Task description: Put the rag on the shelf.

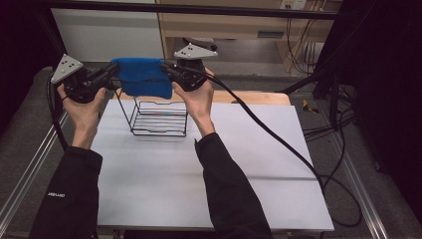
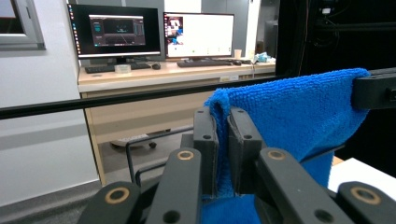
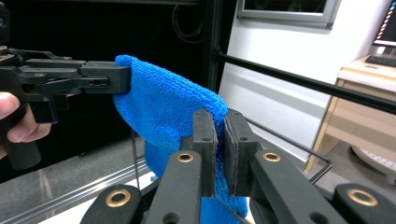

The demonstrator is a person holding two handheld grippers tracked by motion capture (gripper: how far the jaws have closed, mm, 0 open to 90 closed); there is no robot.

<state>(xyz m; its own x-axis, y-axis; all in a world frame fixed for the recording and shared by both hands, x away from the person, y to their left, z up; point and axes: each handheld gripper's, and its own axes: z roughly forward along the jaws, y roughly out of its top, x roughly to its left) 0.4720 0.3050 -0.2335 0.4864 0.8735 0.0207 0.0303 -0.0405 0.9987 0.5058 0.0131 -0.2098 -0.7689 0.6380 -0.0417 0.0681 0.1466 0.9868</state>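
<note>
A blue microfibre cloth hangs stretched between my two grippers, just above a black wire rack on the white table. My left gripper is shut on the cloth's left corner; in the left gripper view its jaws pinch the blue cloth at the gripper. My right gripper is shut on the right corner, and the right gripper view has its jaws clamped on the cloth at the gripper. The other gripper holds the far edge there.
The white table top lies under the rack, with cables trailing off to the right. A black frame bar crosses the back. Beyond it stands a wooden desk with monitors.
</note>
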